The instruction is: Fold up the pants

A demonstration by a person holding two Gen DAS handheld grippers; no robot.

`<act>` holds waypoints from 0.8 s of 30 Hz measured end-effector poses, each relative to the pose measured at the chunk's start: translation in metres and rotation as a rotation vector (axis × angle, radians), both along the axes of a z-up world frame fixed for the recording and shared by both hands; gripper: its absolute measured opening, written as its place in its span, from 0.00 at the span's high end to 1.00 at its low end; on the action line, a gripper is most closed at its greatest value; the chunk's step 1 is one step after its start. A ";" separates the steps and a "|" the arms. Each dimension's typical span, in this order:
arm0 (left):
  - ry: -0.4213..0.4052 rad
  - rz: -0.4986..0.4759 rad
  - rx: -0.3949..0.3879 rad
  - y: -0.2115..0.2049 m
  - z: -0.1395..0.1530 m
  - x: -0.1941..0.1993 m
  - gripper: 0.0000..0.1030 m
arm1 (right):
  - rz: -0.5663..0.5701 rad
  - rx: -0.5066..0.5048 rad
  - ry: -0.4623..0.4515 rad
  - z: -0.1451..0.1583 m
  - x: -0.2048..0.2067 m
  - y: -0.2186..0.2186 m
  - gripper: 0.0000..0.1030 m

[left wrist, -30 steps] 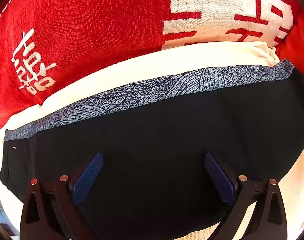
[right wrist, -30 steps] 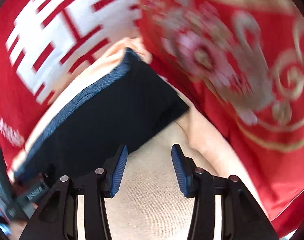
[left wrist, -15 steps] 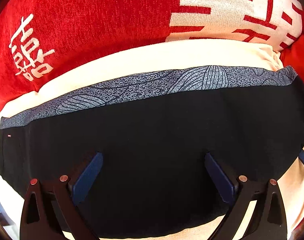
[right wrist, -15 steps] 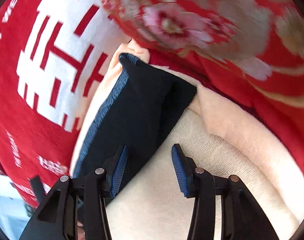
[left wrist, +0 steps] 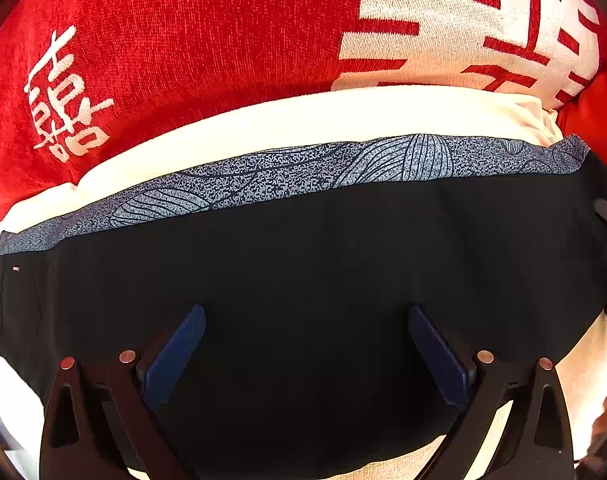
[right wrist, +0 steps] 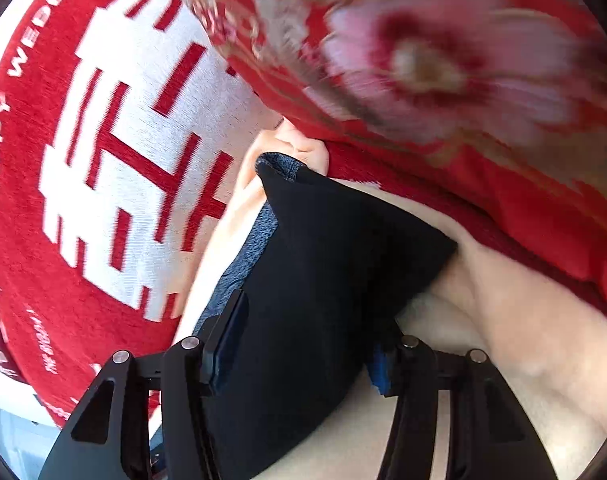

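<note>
The black pants [left wrist: 311, 264] lie flat on a cream cushion [left wrist: 287, 120], with a grey patterned waistband [left wrist: 303, 168] along the far edge. My left gripper [left wrist: 307, 344] is wide open just above the middle of the pants and holds nothing. In the right wrist view the pants [right wrist: 343, 248] lie between the open jaws of my right gripper [right wrist: 307, 340], at the garment's right end. The right blue pad [right wrist: 377, 372] is partly hidden by the cloth. The jaws have not closed on it.
A red and white cushion with large characters [left wrist: 231, 32] stands behind the pants, also in the right wrist view [right wrist: 103, 168]. A red floral cushion [right wrist: 443, 64] sits to the right. The cream seat [right wrist: 523, 360] extends to the right of the pants.
My right gripper has swung left from the bare cream cushion and moved over the right end of the pants, which now lie between its fingers. My left gripper has stayed open over the pants.
</note>
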State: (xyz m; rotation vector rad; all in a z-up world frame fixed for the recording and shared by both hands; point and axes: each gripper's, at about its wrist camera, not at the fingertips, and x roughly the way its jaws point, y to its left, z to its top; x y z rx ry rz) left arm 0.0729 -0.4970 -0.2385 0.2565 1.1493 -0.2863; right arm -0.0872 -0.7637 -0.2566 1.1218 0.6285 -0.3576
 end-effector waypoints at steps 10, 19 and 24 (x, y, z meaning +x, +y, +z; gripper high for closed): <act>0.021 0.007 -0.010 0.004 0.001 0.006 0.01 | 0.110 0.035 0.053 0.020 0.009 -0.006 0.86; 0.032 0.008 -0.016 0.006 -0.001 0.009 0.01 | 0.142 0.028 0.108 0.012 0.012 -0.010 0.82; 0.032 0.001 -0.017 0.007 -0.002 0.010 0.01 | 0.144 0.023 0.129 0.006 0.014 -0.008 0.81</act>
